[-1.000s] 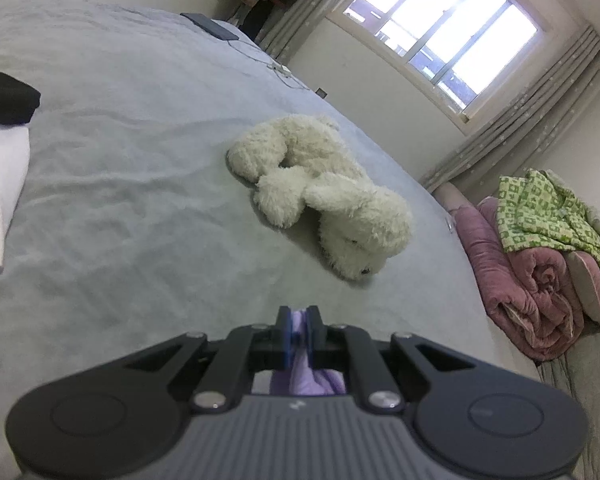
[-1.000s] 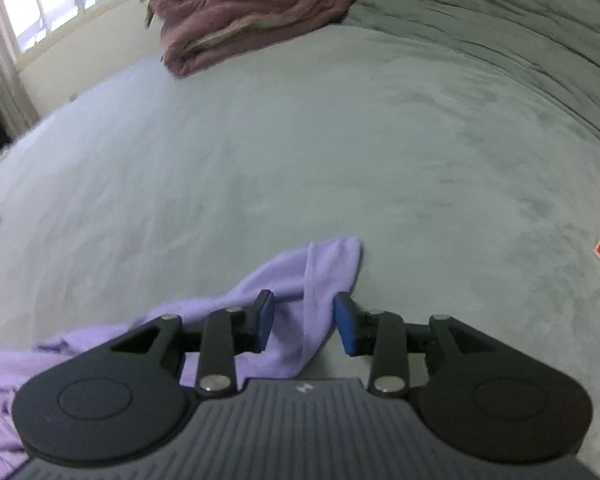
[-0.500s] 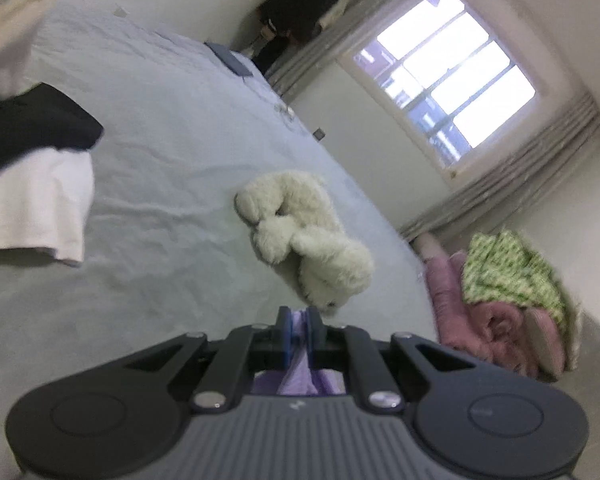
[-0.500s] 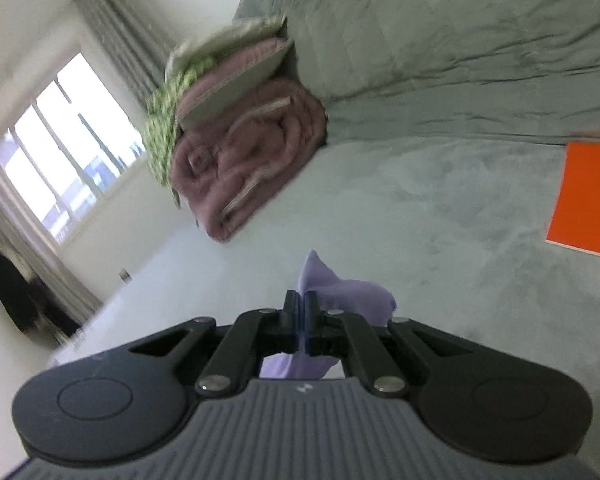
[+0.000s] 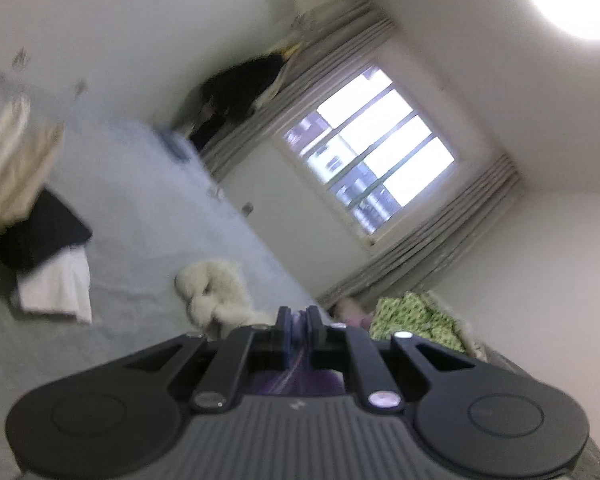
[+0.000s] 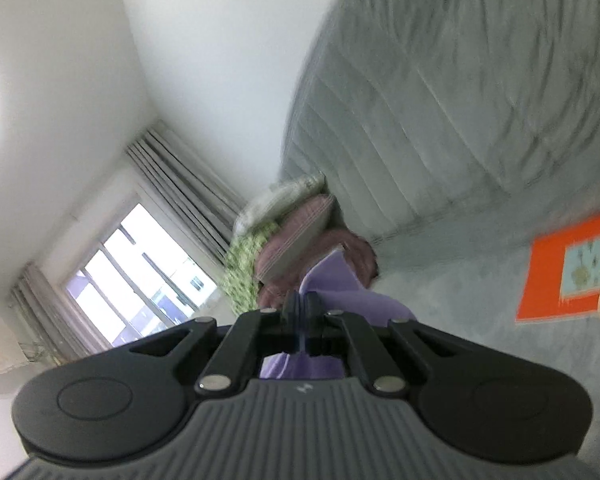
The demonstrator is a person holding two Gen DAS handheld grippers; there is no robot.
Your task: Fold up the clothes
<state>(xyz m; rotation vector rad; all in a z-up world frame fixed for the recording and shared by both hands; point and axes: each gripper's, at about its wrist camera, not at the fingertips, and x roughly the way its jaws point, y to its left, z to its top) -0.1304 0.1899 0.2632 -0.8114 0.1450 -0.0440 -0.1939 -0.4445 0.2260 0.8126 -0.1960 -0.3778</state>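
A lilac garment (image 6: pixel 340 284) is lifted off the grey bed. My right gripper (image 6: pixel 301 306) is shut on one edge of it; a flap of the cloth sticks up past the pads and more hangs below the jaws. My left gripper (image 5: pixel 299 318) is shut on another part of the same lilac garment (image 5: pixel 300 380), seen only as a thin strip between the pads and a dark purple patch under the jaws. Both grippers point about level, high above the bed (image 5: pixel 148 248). Most of the garment is hidden beneath the gripper bodies.
A white plush toy (image 5: pixel 212 296) lies on the bed ahead of the left gripper. Folded black and white clothes (image 5: pixel 48 256) sit at left. Pink and green bedding (image 6: pixel 292 248) is piled by the grey headboard (image 6: pixel 460 100). An orange book (image 6: pixel 572 264) lies at right. The window (image 5: pixel 372 156) is beyond.
The right gripper closed on the lilac garment's edge and rose with it, rolling. The left gripper, shut on the cloth throughout, also lifted and tilted up so wall and window fill its view.
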